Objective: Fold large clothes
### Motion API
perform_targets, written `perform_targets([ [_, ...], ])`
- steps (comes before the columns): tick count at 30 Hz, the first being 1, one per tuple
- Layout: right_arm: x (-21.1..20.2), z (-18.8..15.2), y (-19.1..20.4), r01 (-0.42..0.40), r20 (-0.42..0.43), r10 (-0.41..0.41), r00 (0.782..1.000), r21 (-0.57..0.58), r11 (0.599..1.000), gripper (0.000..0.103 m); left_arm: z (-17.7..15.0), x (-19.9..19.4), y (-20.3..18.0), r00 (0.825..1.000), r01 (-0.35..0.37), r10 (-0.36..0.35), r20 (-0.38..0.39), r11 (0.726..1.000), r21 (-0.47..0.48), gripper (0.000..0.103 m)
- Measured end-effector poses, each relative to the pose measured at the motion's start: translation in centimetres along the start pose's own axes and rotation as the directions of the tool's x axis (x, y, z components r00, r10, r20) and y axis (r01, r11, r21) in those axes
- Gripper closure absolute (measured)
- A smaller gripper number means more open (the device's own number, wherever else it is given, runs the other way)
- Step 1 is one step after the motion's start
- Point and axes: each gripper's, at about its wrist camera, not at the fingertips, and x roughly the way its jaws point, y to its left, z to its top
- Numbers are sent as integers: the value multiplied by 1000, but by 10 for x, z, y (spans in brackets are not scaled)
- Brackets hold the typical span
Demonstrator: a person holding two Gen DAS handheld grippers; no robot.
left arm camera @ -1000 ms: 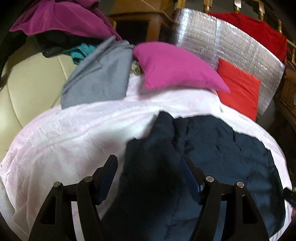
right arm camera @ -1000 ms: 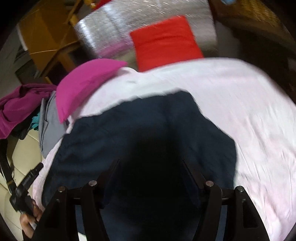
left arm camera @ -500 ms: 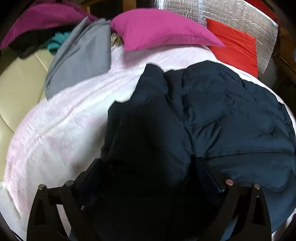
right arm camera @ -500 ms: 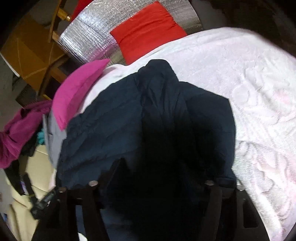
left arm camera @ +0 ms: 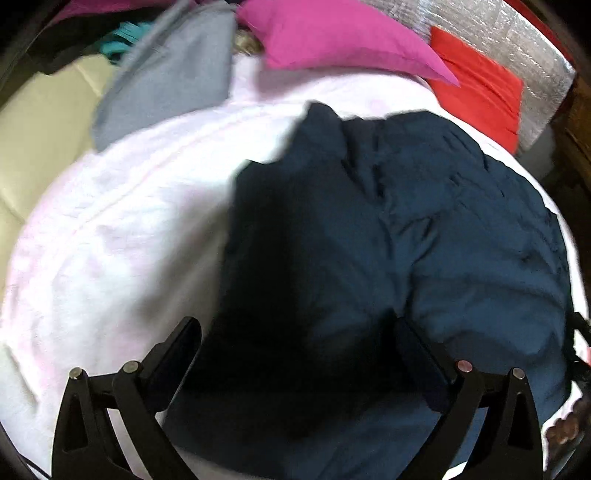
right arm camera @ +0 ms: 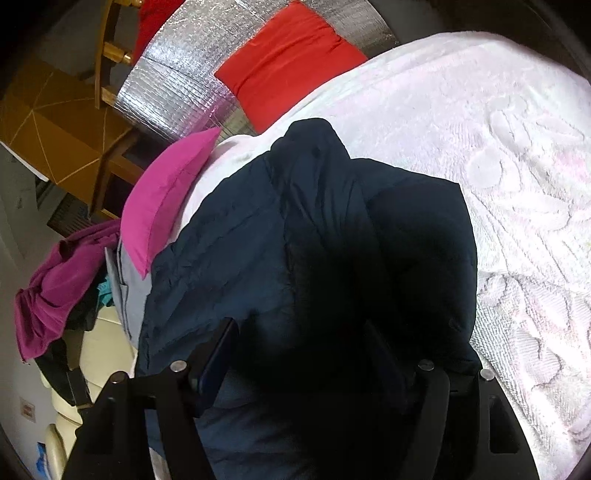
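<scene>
Magenta pillow at head of bed, red cushion beside it against silver foil panel; grey garment near pillow; white bedspread

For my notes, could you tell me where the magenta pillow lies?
In the left wrist view, the magenta pillow lies at the top, between the grey garment and the red cushion.

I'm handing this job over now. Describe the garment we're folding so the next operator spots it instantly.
Find the pale pink bedspread that covers the bed. The navy puffer jacket lies spread on it, below the magenta pillow. It is the only dark, quilted piece there; the grey garment nearby is lighter and flat.
</scene>
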Motion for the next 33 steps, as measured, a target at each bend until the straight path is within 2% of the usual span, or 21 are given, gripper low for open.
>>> perform_targets([
  [2, -5, -1, -3, -11, -4, 11, 1000, 7, 1000, 36, -9, -16, 0, 993, -104, 102, 55, 994, 38, 0],
  [3, -10, -1, -4, -16, -10, 16, 1000, 13, 1000, 39, -10, -20, 0, 991, -120, 117, 60, 991, 52, 0],
  [7, -41, -10, -9, -39, -4, 39, 999, 3, 999, 40, -29, -37, 11, 990, -128, 124, 72, 990, 59, 0],
  [11, -67, -16, -21, -55, 23, 54, 998, 25, 998, 40, -34, -41, 26, 998, -61, 60, 32, 998, 31, 0],
  [15, -75, -25, -29, -11, 17, 10, 1000, 57, 998, 39, -35, -36, 24, 1000, -10, 10, 14, 1000, -20, 0],
  [17, -68, -25, -36, 27, -14, -25, 1000, 85, 996, 38, -33, -23, 17, 1000, -9, 9, -6, 1000, 5, 0],
  [19, -57, -22, -39, 25, -55, -19, 998, 105, 994, 38, -33, -16, 13, 1000, -15, 16, -7, 1000, 26, 0],
  [22, -42, -22, -36, 32, -102, -24, 995, 81, 996, 36, -32, -7, 13, 1000, 29, -29, 5, 999, 14, 0],
  [24, -39, -23, -33, 24, -101, -18, 995, 65, 998, 30, -37, 2, 28, 993, 116, -118, -25, 992, -57, 0],
  [25, -39, -25, -32, 28, -96, -22, 995, 58, 998, 30, -40, 11, 42, 978, 194, -204, -49, 969, -152, 0],
  [26, -39, -26, -32, 29, -94, -23, 995, 55, 998, 30, -42, 16, 52, 966, 236, -253, -56, 948, -212, 0],
  [27, -38, -27, -31, 30, -92, -25, 995, 52, 998, 30, -42, 17, 56, 962, 249, -267, -54, 941, -228, 0],
  [30, -37, -28, -28, 55, -85, -53, 995, 20, 998, 33, -39, 16, 53, 964, 247, -260, -56, 953, -175, 0],
  [33, -35, -29, -25, 87, -79, -87, 993, -8, 996, 35, -36, 12, 56, 959, 259, -274, -67, 949, -179, 0],
])
